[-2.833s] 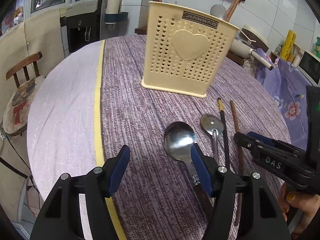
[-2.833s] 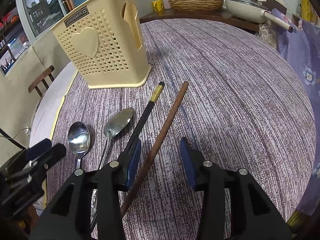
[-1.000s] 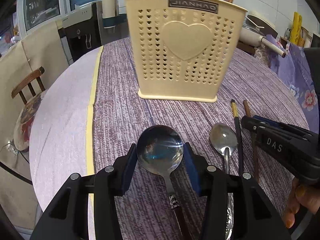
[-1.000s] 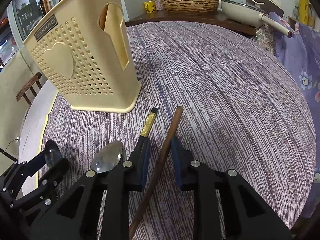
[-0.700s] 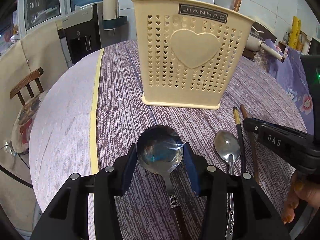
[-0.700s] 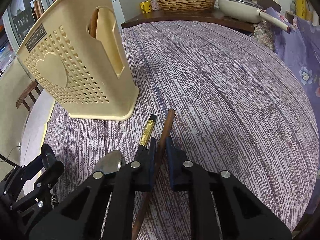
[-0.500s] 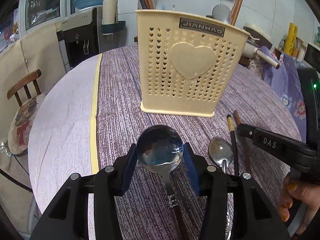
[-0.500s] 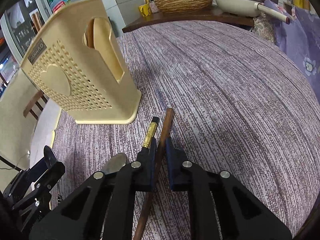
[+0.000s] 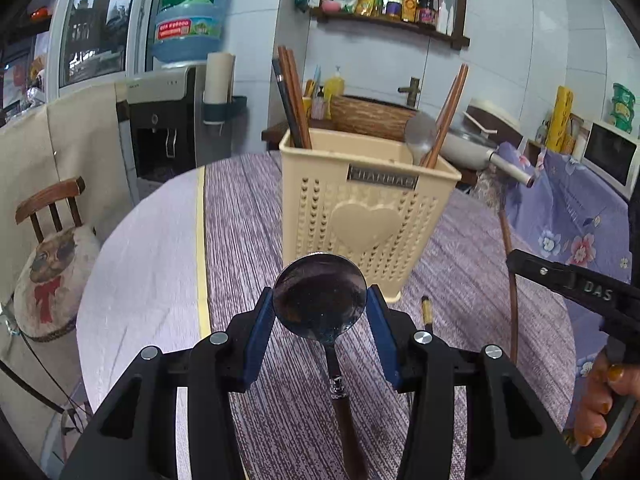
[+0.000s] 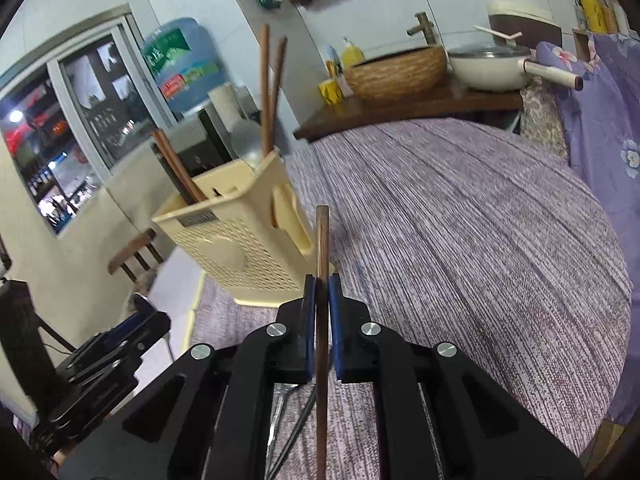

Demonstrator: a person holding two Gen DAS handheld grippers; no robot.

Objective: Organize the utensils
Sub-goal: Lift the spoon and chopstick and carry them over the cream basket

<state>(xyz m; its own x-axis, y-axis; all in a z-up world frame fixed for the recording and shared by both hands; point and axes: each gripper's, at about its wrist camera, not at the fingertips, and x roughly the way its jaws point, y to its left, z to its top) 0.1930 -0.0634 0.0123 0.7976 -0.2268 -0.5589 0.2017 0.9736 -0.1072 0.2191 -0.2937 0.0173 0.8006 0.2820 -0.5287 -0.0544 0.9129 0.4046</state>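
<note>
Fingers of the left gripper (image 9: 320,316) clamp a spoon (image 9: 320,296); the right gripper (image 10: 322,312) pinches a brown chopstick (image 10: 322,240)

White tiled walls (image 9: 520,60) fill the upper right of the left wrist view. High at the centre hangs a dark wooden shelf (image 9: 392,22) lined with bottles. At upper left a window (image 9: 96,28) shows dim shapes behind glass, and below it a water dispenser (image 9: 160,128) carries a blue bottle (image 9: 190,12). A wooden chair (image 9: 52,248) with a printed cushion stands at the left edge. At centre, a woven basket (image 10: 396,70) and a white pan (image 10: 492,66) sit on a dark wooden counter (image 10: 420,108) in the upper right of the right wrist view. A microwave (image 9: 608,156) sits at the far right above purple flowered cloth (image 9: 568,216).
</note>
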